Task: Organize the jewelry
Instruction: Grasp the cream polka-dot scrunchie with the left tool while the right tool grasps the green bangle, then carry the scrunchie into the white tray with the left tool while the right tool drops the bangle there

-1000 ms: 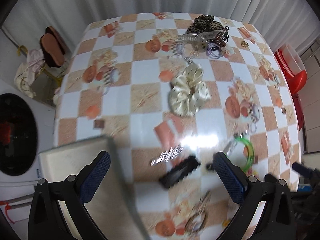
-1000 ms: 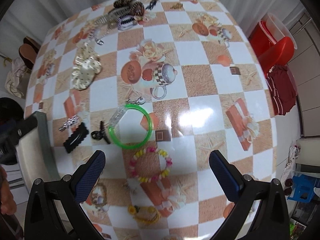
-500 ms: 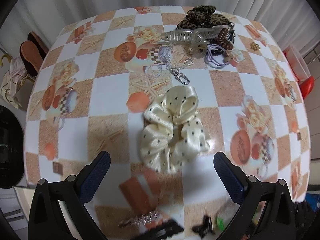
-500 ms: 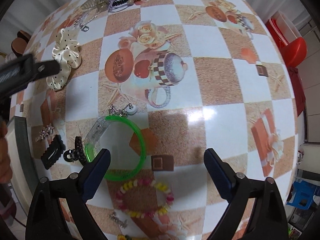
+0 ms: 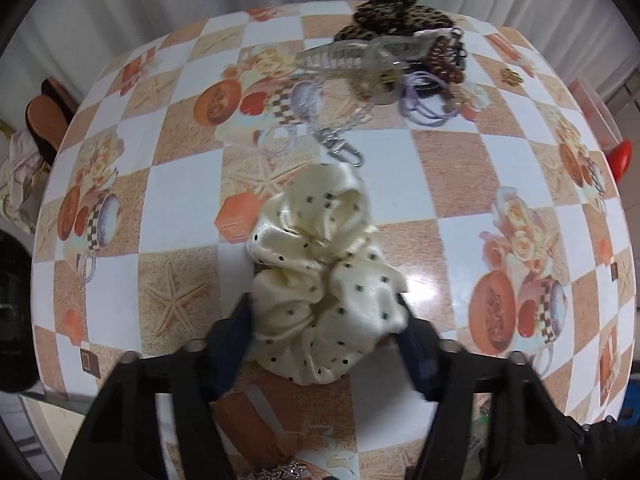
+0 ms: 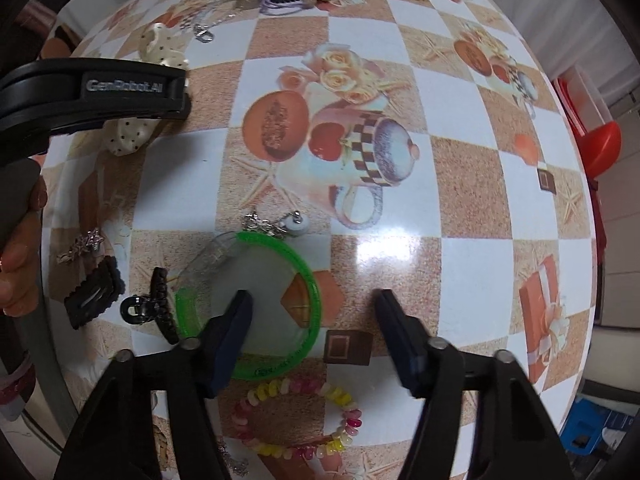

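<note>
White curtains hung behind a table (image 5: pixel 192 184) covered in a glossy checked oilcloth printed with fruit, cups and starfish.

Only the left wrist view showed the left gripper (image 5: pixel 326 320) head-on: its jaws had just been closing, and both dark blue pads were seen pressed into the sides of a cream satin scrunchie with black dots (image 5: pixel 320 280), which bulged up between them. In the right wrist view that gripper appeared merely as a black bar at the left edge, the scrunchie (image 6: pixel 128 132) partly hidden behind it, with fingers (image 6: pixel 18 240) on its handle.

Only the right wrist view showed the right gripper (image 6: pixel 316 320). Its jaws had likewise just been closing, yet no pad was seen touching anything: the left pad stood inside a translucent green plastic bangle (image 6: pixel 308 280), the right pad outside it, so the bangle's right side lay between them. Just below, a pink-and-yellow beaded bracelet (image 6: pixel 344 412) was partly cut off by the gripper frame. Left of the bangle lay a small black claw clip (image 6: pixel 160 304) and a black scalloped snap clip (image 6: pixel 94 296).

Farther off, a clear claw clip (image 5: pixel 360 56), a leopard-print scrunchie (image 5: pixel 396 12) and purple hair ties (image 5: pixel 428 108) were heaped together, their tangle hard to separate.
</note>
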`<state>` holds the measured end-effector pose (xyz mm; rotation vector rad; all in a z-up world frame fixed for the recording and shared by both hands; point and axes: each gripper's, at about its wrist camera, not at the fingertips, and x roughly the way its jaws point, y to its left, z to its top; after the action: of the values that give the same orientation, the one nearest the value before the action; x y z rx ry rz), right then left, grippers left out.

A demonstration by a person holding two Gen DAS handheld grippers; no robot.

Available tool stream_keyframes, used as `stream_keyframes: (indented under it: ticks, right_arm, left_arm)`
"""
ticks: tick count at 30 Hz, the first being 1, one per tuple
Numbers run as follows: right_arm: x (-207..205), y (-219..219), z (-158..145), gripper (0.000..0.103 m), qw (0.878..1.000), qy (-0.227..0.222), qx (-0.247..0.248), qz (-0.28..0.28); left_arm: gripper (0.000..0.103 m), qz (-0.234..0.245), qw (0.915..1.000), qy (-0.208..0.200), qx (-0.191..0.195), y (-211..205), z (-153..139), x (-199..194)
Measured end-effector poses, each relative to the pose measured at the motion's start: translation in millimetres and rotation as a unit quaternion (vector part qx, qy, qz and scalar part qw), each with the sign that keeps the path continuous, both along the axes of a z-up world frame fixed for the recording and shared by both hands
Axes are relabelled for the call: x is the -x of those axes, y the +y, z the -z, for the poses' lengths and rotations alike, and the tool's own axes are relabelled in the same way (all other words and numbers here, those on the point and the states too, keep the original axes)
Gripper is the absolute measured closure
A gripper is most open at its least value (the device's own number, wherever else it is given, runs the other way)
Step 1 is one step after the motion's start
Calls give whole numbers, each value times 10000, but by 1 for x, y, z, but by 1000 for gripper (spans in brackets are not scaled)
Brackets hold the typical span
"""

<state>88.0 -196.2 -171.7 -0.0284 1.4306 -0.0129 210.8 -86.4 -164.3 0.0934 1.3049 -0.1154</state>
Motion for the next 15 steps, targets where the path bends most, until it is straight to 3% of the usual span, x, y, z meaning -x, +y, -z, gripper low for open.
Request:
stream_keyframes:
  ticks: [2,7,15]
  right_arm:
    - [0,3,0,56,10000,-25,-8,-26]
    - [1,1,-1,95,9999,-27,-65,73]
    - [2,-19,-21,96,9981,-189,-417,405]
  left_arm:
    - [65,48,10000,-22,16,-2,-2,2]
    - [78,16,9998,3,190,-1,-11,5]
    - [78,109,9989,-271,368,23,-46,25]
